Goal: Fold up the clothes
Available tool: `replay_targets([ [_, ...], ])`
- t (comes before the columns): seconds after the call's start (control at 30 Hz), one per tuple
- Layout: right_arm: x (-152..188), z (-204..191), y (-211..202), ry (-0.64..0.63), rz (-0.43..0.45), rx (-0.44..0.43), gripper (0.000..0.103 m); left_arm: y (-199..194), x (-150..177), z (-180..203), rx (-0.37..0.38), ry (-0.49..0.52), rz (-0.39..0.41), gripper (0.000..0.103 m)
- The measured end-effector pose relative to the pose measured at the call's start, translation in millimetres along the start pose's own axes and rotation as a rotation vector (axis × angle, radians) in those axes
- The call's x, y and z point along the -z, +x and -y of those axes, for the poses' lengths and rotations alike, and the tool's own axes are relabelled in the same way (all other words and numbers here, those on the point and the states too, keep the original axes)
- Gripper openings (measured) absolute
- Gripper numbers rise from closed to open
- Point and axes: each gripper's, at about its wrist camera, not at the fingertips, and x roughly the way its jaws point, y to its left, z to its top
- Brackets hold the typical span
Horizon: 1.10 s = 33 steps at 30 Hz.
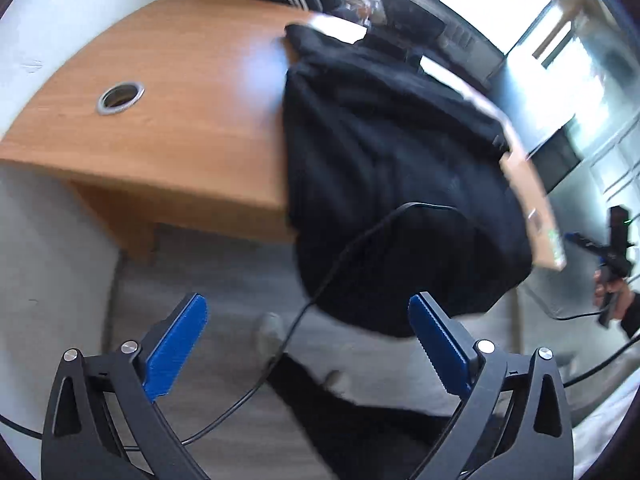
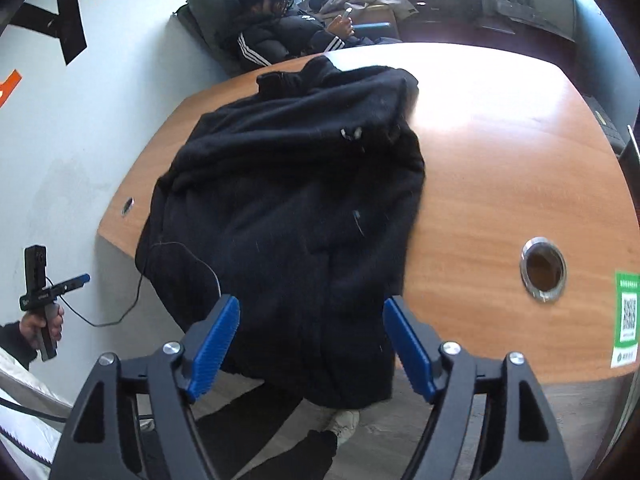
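Hovering with both jaws wide and holding nothing, I am eyeing the soft, floppy black fleece jacket [image 2: 288, 208] on the tabletop [image 2: 500, 184]; its hanging hem looks easiest to pinch.

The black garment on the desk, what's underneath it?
The black garment lies on the wooden desk, its near end hanging over the edge above a shoe on the floor. Anything beneath the fabric is hidden.

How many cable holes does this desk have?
2. One cable hole sits right of the black garment, near the green QR sticker; another cable hole sits left of it, by the wall. The garment may hide more.
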Motion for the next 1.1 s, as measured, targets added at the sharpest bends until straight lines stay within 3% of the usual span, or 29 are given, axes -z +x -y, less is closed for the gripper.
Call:
replay_targets([
  [0.17,100.1,11.1,11.7,-0.062,-0.006,0.046,0.079,43.4,36.4,1.8,-0.044,0.190,0.027,0.098],
  [0.23,118.8,18.4,28.6,-0.070,0.005,0.051,0.079,65.4,39.7,3.9,-0.020,0.263,0.065,0.093],
  [0.47,115.2,22.6,92.3,-0.285,0.124,-0.044,0.079,152.2,29.0,9.2,0.164,0.484,0.237,0.085],
  [0.63,100.9,16.3,119.7,-0.323,0.207,-0.117,0.078,167.9,31.7,10.8,0.262,0.557,0.406,0.085],
  [0.67,103.4,13.3,121.4,-0.332,0.221,-0.115,0.075,169.8,31.4,10.4,0.275,0.562,0.424,0.081],
  [0.73,111.4,8.6,122.4,-0.346,0.247,-0.093,0.047,172.3,31.2,8.5,0.309,0.569,0.447,0.067],
  [0.8,116.8,7.0,122.1,-0.337,0.261,-0.060,0.031,168.6,31.8,7.9,0.329,0.587,0.442,0.034],
  [0.9,117.7,-2.3,115.0,-0.338,0.250,-0.026,0.021,156.4,31.6,0.3,0.358,0.565,0.417,0.010],
  [1.1,116.0,-25.6,64.7,-0.317,0.218,-0.007,0.013,94.4,37.2,-5.0,0.425,0.510,0.330,0.010],
])
